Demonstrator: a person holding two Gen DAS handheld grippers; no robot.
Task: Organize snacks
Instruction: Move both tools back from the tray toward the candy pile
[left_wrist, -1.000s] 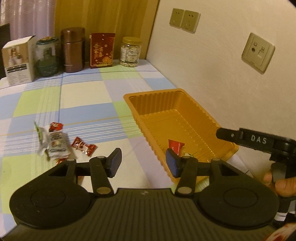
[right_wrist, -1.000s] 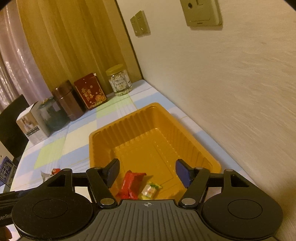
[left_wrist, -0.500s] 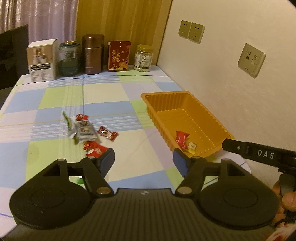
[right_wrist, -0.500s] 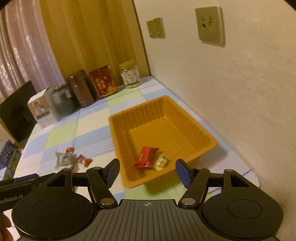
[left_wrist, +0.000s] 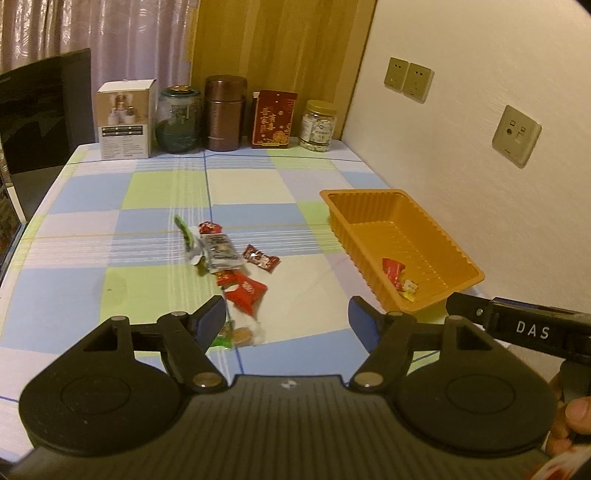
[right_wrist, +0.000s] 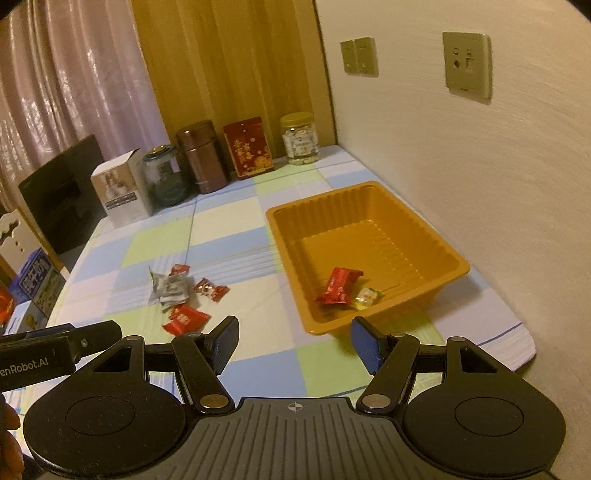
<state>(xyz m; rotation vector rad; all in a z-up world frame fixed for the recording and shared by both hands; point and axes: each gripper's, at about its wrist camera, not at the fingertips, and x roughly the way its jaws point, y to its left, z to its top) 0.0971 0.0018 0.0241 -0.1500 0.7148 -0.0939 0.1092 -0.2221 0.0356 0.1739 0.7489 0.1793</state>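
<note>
Both empty grippers, left gripper (left_wrist: 286, 314) widening and right gripper (right_wrist: 293, 338) parted, are hovering between tray (right_wrist: 284, 236) drops, likely needing the loose snacks (left_wrist: 236, 266) next.

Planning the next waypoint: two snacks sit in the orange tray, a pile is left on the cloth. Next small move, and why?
Probably lower the left tongs onto the nearest red snack. Those tongs are opening with nothing between them, and the pile lies just ahead of them; the orange tray holds only two pieces.
</note>
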